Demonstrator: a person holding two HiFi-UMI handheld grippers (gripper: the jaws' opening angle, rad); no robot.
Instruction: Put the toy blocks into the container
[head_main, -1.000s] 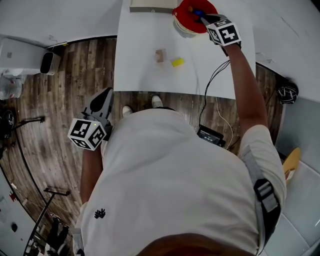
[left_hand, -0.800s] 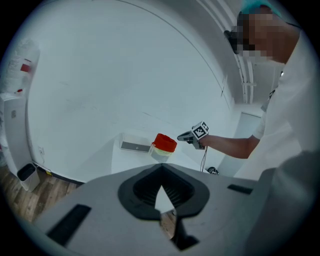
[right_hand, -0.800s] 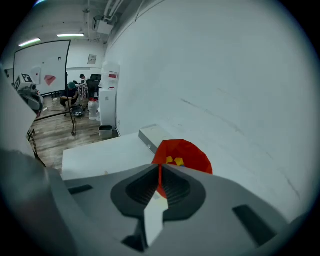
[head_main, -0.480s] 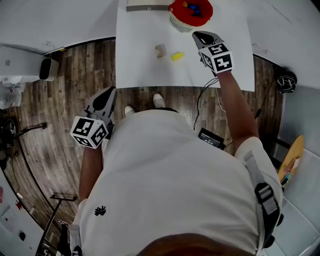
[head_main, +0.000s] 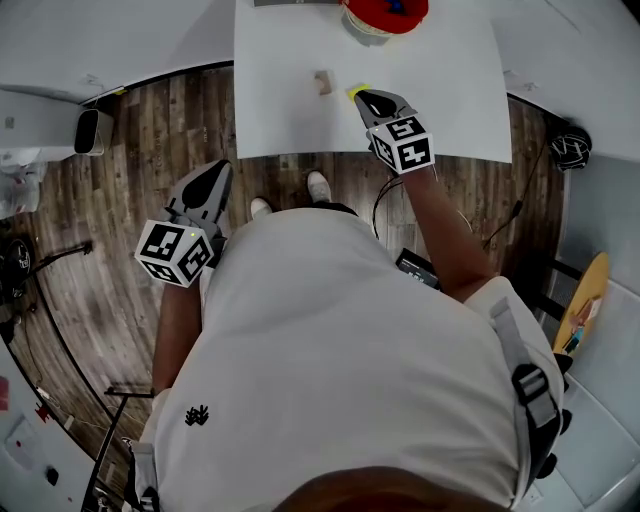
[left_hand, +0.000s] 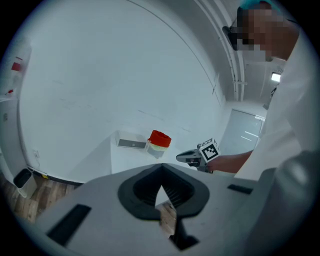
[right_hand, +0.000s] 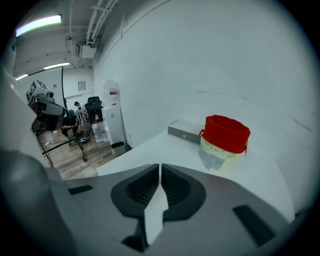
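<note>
Wooden block (head_main: 321, 82) and yellow block (head_main: 356, 90) lie midway on the table (head_main: 455, 100), red container (head_main: 385, 14) at its far edge; right gripper (head_main: 364, 96), closed and empty, hovers by the yellow block, left gripper (head_main: 214, 172), also closed, beyond the near edge.

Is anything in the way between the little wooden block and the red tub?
Nothing visible is. Only bare white table lies between the wooden block and the red container. The yellow block and the right gripper sit off to the side of that path.
</note>
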